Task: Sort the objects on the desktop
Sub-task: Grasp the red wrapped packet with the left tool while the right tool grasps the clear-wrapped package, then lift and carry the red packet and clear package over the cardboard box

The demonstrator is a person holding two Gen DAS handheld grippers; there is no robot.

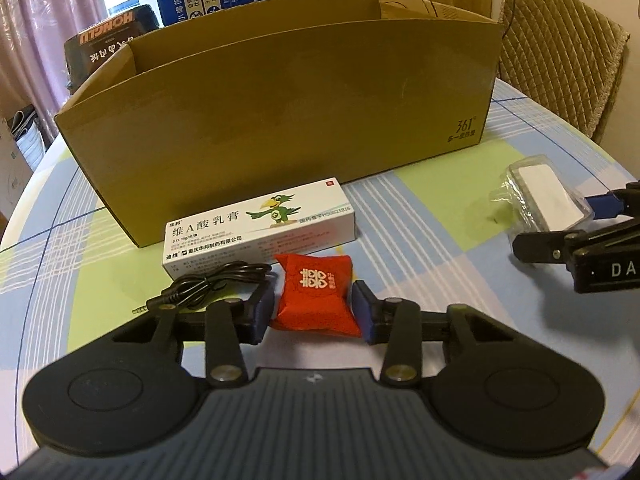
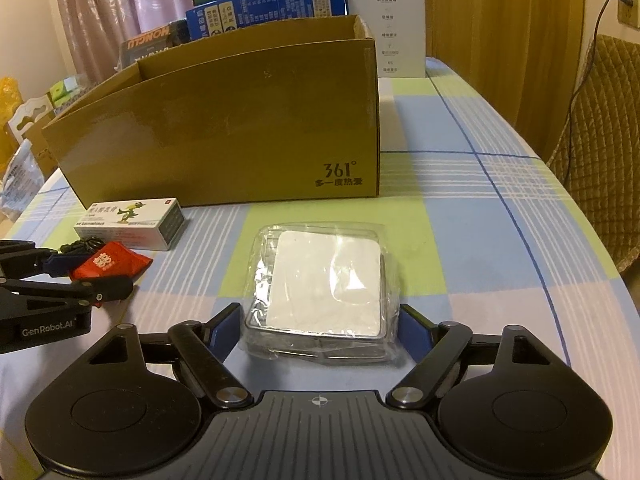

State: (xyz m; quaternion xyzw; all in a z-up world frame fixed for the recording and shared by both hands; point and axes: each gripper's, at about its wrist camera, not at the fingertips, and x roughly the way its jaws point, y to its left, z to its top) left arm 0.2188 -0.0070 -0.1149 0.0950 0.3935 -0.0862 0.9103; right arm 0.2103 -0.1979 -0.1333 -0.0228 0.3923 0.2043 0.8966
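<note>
Small puffy red fabric pouch (image 1: 315,298) w/ white double-happiness emblem. Long white cardboard ointment box (image 1: 260,226), black lettering, green cartoon bird w/ yellow beak, small red square at one corner. Thin black coiled audio cable (image 1: 216,278). Tall plain brown cardboard carton (image 1: 280,120) w/ dark "361°" print. Flat white square item in clear glossy plastic wrap (image 2: 324,284). Tablecloth (image 2: 460,220): plaid of pale blue, lime green & lilac blocks, white stripes, thin dark-blue lines. Left gripper (image 1: 315,311) & right gripper (image 2: 320,330): black frames, blue pads. Quilted tan chair cover (image 1: 560,48). Pink curtain (image 2: 112,12).
</note>
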